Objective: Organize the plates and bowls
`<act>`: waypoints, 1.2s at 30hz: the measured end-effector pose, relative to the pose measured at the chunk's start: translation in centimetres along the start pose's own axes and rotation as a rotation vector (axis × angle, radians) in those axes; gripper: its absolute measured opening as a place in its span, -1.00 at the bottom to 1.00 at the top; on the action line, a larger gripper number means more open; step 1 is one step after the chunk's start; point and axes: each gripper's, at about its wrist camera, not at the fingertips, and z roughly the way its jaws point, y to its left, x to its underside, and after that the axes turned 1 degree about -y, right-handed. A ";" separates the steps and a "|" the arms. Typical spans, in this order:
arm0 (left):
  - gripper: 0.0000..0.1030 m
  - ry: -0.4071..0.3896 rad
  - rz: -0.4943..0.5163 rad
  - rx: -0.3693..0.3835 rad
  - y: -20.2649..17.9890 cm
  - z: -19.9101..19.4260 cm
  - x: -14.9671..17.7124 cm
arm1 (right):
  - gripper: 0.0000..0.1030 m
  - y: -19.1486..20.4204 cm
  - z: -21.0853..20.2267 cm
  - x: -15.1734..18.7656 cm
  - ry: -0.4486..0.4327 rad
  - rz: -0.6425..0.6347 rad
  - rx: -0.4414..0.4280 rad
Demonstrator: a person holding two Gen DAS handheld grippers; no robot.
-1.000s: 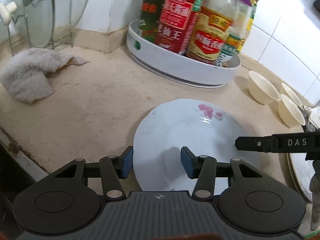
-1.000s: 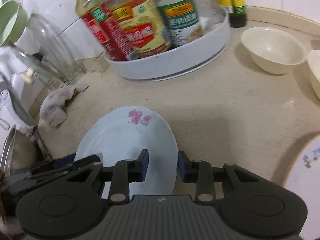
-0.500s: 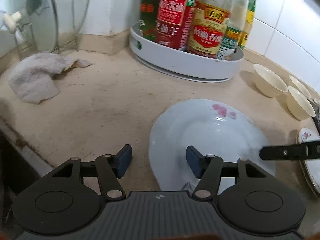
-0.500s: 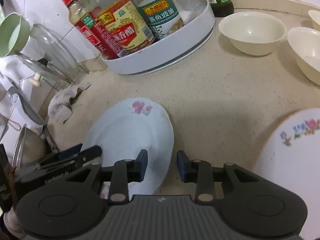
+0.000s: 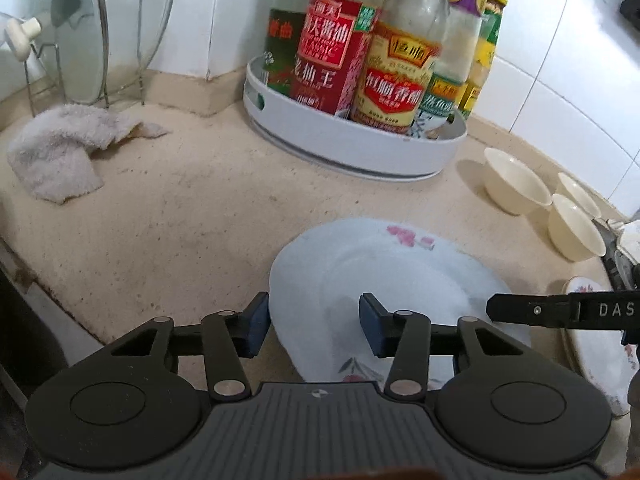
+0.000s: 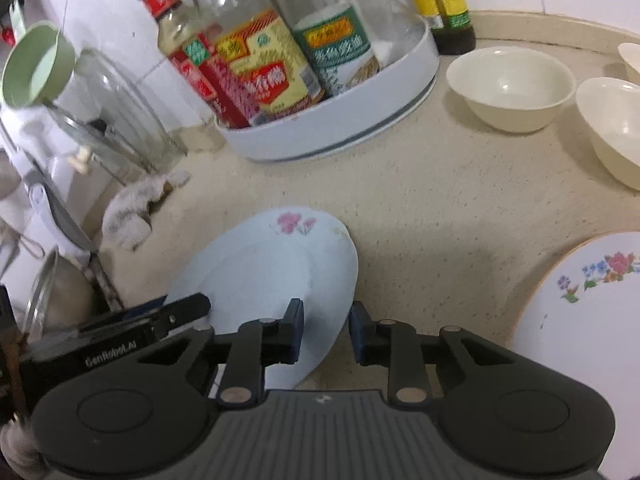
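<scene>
A pale blue plate (image 5: 384,280) with pink flowers is held tilted above the beige counter (image 5: 180,216); it also shows in the right wrist view (image 6: 276,264). My left gripper (image 5: 308,324) is open, its jaws astride the plate's near left edge. My right gripper (image 6: 325,334) is partly open astride the plate's right rim; its finger shows in the left wrist view (image 5: 560,311). A second floral plate (image 6: 588,320) lies on the counter at right. Three cream bowls (image 5: 514,188) (image 5: 574,232) (image 5: 578,194) stand behind it.
A white turntable tray (image 5: 352,144) of sauce bottles stands at the back. A crumpled towel (image 5: 60,148) lies at left before a rack with glass lids (image 5: 72,36). The counter's front edge (image 5: 60,300) runs at lower left.
The plate has shifted right and its left side has risen, so it is tilted. Both grippers have drawn back a little and stay around its edges.
</scene>
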 end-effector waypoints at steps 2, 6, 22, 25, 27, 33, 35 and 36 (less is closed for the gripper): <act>0.06 -0.009 -0.003 0.018 -0.2 -0.3 -0.2 | -0.51 0.0 -0.7 -0.2 -0.019 0.011 -0.001; 0.07 -0.009 0.010 0.045 -0.8 -0.1 -0.3 | -0.51 -0.3 -1.6 -0.5 -0.046 0.030 0.004; 0.07 0.001 0.050 0.088 -3.1 0.4 0.4 | -0.53 -2.3 -3.7 0.5 -0.081 0.037 0.018; 0.06 -0.006 0.058 0.094 -3.7 0.2 0.3 | -0.53 -2.8 -4.2 0.6 -0.090 0.040 0.010; 0.06 -0.015 0.067 0.099 -4.2 0.1 0.2 | -0.53 -3.1 -4.7 0.7 -0.104 0.045 0.005; 0.07 -0.045 0.097 0.130 -6.1 -0.5 -0.4 | -0.53 -3.9 -6.8 0.8 -0.154 0.048 -0.005; 0.07 -0.054 0.113 0.139 -6.8 -0.7 -0.5 | -0.53 -4.1 -7.6 0.8 -0.169 0.048 -0.005; 0.07 -0.059 0.120 0.147 -7.2 -0.9 -0.5 | -0.53 -4.2 -7.9 0.8 -0.174 0.050 -0.004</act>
